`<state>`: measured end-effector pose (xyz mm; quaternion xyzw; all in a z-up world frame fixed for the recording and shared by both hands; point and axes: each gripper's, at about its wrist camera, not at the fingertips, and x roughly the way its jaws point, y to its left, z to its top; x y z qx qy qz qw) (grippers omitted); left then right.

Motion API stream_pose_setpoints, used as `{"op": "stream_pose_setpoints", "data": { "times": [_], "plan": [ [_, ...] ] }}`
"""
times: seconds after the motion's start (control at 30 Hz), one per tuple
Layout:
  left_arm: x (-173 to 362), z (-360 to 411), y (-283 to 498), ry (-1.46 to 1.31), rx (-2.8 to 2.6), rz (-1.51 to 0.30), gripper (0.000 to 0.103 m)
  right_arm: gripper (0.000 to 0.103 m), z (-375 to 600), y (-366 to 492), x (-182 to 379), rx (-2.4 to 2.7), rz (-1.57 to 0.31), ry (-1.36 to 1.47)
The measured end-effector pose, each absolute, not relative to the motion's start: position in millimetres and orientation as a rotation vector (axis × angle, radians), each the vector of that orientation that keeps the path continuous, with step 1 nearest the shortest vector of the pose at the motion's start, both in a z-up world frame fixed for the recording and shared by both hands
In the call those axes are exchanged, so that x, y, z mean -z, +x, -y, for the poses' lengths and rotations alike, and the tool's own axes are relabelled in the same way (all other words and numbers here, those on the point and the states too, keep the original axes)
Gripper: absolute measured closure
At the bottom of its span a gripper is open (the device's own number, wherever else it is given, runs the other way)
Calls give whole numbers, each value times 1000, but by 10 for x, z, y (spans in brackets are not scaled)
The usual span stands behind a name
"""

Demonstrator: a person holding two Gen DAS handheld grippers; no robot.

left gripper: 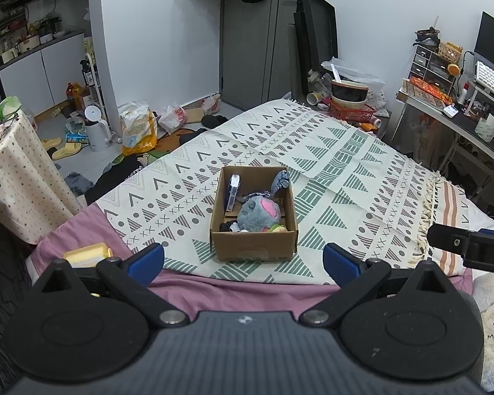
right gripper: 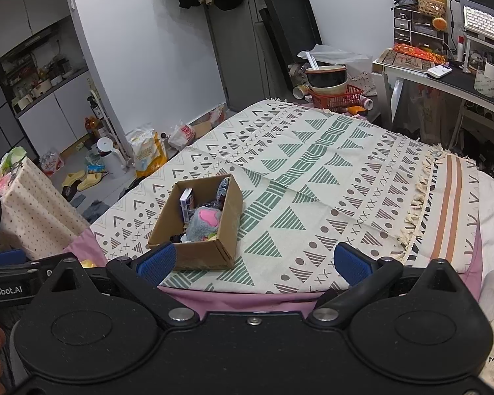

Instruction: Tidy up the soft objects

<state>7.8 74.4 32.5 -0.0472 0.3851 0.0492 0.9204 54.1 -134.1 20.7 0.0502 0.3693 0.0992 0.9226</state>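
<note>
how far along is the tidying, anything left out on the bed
Mostly done, it seems: the grey plush toy and small items sit inside the cardboard box. In hand: nothing; left gripper and right gripper are open. Left: perhaps the yellow item at the bed's edge.

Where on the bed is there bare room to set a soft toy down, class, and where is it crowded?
Free: the patterned blanket right of the cardboard box, out to its tassel fringe, and the stretch behind the box. A narrower strip lies left of the box. Crowded: inside the box, around the grey plush. Both grippers, left and right, are open and hold nothing.
</note>
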Motion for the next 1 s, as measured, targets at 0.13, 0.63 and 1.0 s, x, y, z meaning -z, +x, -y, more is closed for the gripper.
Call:
{"op": "stream_pose_setpoints", "data": {
  "times": [0.13, 0.63, 1.0],
  "plan": [
    [-306, -744, 83, -100, -100, -793, 1, 0, 1329, 542, -188, -203, -762, 99],
    [-265, -740, 89, -105, -103, -796, 1, 0, 1345, 570, -138, -205, -774, 107],
    [-244, -776, 97, -111, -100, -790, 1, 0, 1336, 606, -102, -204, -779, 109]
  ]
}}
